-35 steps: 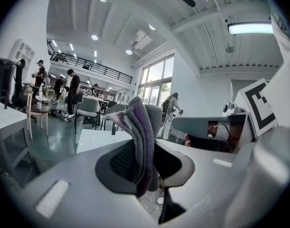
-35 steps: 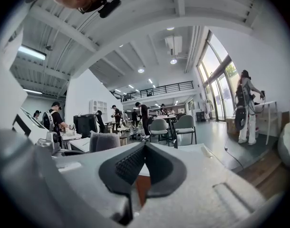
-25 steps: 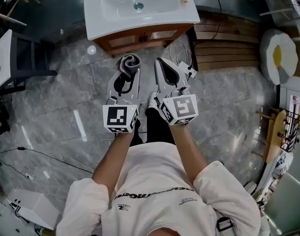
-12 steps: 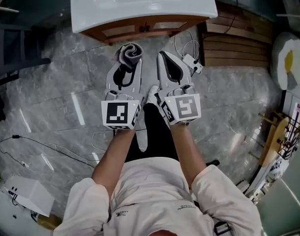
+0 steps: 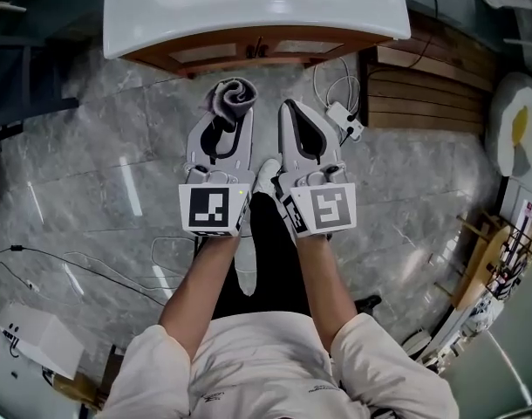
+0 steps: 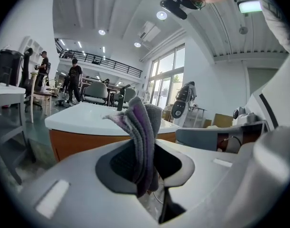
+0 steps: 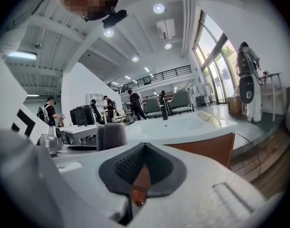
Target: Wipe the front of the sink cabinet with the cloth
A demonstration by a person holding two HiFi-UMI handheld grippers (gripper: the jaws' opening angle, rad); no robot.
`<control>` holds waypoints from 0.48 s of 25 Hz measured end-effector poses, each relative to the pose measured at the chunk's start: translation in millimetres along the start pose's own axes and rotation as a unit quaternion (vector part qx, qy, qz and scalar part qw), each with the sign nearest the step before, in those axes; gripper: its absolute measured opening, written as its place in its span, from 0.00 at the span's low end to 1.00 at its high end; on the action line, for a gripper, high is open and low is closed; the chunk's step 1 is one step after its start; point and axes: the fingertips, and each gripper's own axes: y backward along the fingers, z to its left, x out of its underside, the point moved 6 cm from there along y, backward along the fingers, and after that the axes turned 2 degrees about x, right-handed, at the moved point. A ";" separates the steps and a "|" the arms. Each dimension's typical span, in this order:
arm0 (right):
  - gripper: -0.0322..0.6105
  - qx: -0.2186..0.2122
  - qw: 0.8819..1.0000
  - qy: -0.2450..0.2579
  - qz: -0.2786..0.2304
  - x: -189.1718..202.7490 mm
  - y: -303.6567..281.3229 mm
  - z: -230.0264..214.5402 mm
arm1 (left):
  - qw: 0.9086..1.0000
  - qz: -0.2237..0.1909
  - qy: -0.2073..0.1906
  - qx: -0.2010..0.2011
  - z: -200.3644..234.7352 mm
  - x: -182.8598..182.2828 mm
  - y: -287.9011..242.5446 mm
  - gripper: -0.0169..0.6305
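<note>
Much of sink point(image 5: 248, 11) beyond top edge

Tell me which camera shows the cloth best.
The left gripper view: the cloth fills the centre, its grey and purple folds standing up, pinched in the left gripper. The head view shows it from above as a small rolled bundle at the jaw tips. The right gripper view catches only a grey end at left.

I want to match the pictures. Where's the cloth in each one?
Head view: cloth top middle, at the left claw tip.
Left gripper view: cloth in the centre, pinched in that claw.
Right gripper view: cloth left of centre, a grey roll.
Shared landmark: the white sink.
</note>
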 end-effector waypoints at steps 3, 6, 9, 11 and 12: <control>0.05 0.006 1.000 -0.002 0.002 10.2 -2.8 -6.0 | 1.000 0.002 0.003 -0.005 2.2 9.7 -6.3 0.16; 0.05 0.013 1.000 -0.003 0.008 19.6 -5.0 -12.8 | 1.000 0.004 0.008 -0.012 4.5 16.8 -10.5 0.16; 0.05 0.016 1.000 -0.003 0.009 26.8 -6.6 -15.9 | 1.000 0.008 0.012 -0.015 5.4 24.9 -13.6 0.16; 0.05 0.018 1.000 -0.003 0.009 30.7 -9.2 -17.5 | 1.000 0.009 0.017 -0.017 8.0 31.3 -18.9 0.16; 0.05 0.019 1.000 -0.003 0.008 32.8 -10.8 -18.6 | 1.000 0.008 0.017 -0.019 9.7 35.0 -22.7 0.16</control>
